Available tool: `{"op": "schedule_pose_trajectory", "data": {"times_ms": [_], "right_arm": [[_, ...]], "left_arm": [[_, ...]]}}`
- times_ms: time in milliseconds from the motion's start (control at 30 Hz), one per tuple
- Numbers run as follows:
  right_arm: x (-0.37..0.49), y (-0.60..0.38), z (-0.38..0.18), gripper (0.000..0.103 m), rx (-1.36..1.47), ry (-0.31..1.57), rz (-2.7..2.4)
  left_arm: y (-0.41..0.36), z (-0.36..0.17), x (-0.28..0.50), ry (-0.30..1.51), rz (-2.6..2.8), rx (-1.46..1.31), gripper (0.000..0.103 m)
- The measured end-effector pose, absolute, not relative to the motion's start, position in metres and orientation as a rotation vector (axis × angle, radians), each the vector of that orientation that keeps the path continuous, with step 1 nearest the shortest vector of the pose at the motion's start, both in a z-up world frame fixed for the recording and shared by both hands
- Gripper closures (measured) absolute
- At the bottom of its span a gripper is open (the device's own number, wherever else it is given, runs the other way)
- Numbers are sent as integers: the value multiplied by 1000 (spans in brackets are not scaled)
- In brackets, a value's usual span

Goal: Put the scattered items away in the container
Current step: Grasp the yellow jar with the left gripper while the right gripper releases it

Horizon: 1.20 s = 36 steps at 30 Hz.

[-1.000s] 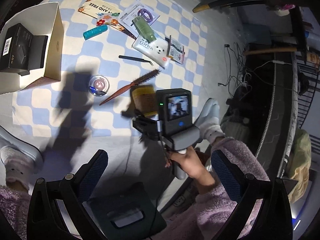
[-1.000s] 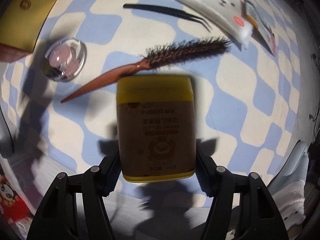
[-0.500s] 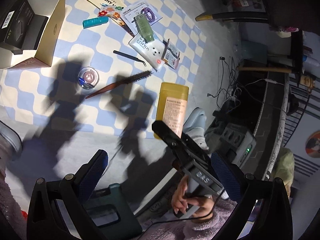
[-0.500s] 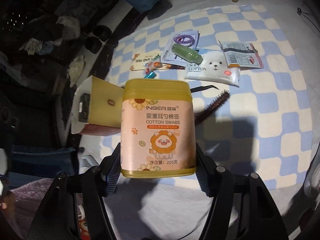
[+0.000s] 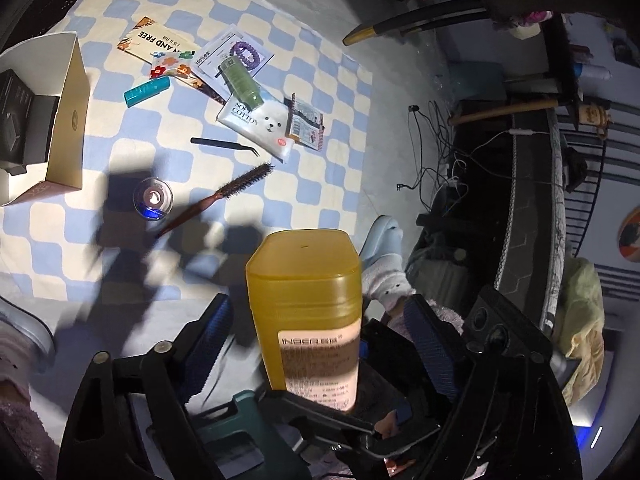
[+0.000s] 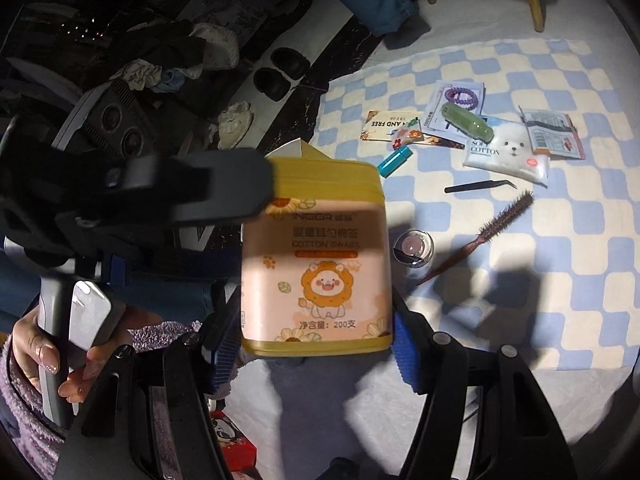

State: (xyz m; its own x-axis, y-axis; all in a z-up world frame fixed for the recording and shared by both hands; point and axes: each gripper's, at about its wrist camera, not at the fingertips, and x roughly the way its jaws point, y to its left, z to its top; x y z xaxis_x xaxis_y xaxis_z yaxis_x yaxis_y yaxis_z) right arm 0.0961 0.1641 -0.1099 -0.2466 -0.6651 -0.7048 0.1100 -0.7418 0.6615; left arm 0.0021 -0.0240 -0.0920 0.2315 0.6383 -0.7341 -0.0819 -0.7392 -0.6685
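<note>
A yellow-lidded cotton swab box (image 6: 320,260) is held up off the floor, my right gripper (image 6: 316,320) shut on its lower sides. In the left wrist view the same cotton swab box (image 5: 304,280) stands between the fingers of my left gripper (image 5: 316,312). Those jaws are closing, and a gap still shows on each side of the box. The container, an open cardboard box (image 5: 68,120) with black items inside, sits at the mat's left edge. Only a corner of the cardboard box (image 6: 298,150) shows behind the swab box.
On the blue-and-cream checked mat (image 5: 328,80) lie a hair brush (image 5: 224,196), tweezers (image 5: 224,144), a small clear jar (image 5: 153,199), a teal tube (image 5: 146,91), a green bottle (image 5: 240,82), a cotton pack (image 5: 260,124), a sachet (image 5: 306,126) and a booklet (image 5: 156,42). Cables and furniture stand to the right.
My right gripper has lifted the swab box from the mat and brought it up between my left gripper's fingers. The left jaws have narrowed around it.
</note>
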Motion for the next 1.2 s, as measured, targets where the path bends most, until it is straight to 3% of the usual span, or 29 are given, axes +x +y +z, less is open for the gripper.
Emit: {"op": "schedule_pose_trajectory", "data": {"times_ms": [67,167,267,700,1200], "right_arm": [[100,160,-104,37,1492,-655,-2037],[105,158,-98,37,1478,-638,-2057],[108,158,-93,37,1461,-645,-2060],[106,146,-82,36,1457,-577,-2120],[106,140,-92,36,1506,-631,-2050]], "left_arm": [[-26,-93,2,-524,1559,-1911,45],[-24,-93,-2,-540,1561,-1896,46],[-24,-92,-1,-580,1546,-1872,64],[-39,-97,3,-654,1583,-1798,64],[-72,-94,0,-805,1682,-1764,64]]}}
